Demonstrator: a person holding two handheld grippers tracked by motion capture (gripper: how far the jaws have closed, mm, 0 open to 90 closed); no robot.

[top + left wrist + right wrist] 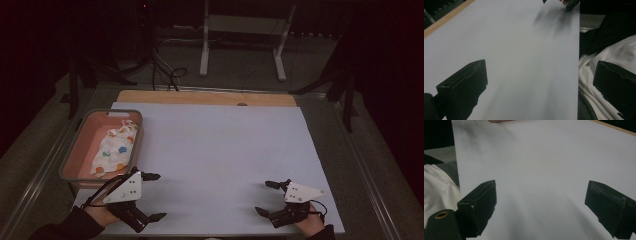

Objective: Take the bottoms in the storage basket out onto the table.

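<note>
A pink basket (80, 142) with a grey rim stands at the table's left edge. Inside it lies a crumpled white cloth (116, 148) with coloured dots. My left gripper (155, 196) rests near the front left of the white table sheet (220, 150), just below the basket, open with nothing between its jaws. My right gripper (267, 197) sits at the front right, also open and empty, pointing left. In the left gripper view the left gripper (544, 87) spans the sheet's near edge. In the right gripper view the right gripper (541, 202) looks across bare sheet.
A wooden table edge (205, 97) shows beyond the sheet at the back. A white metal stand (245, 35) and cables (165, 70) lie on the floor behind. White clothing (614, 57) of the person is beside the sheet's front edge.
</note>
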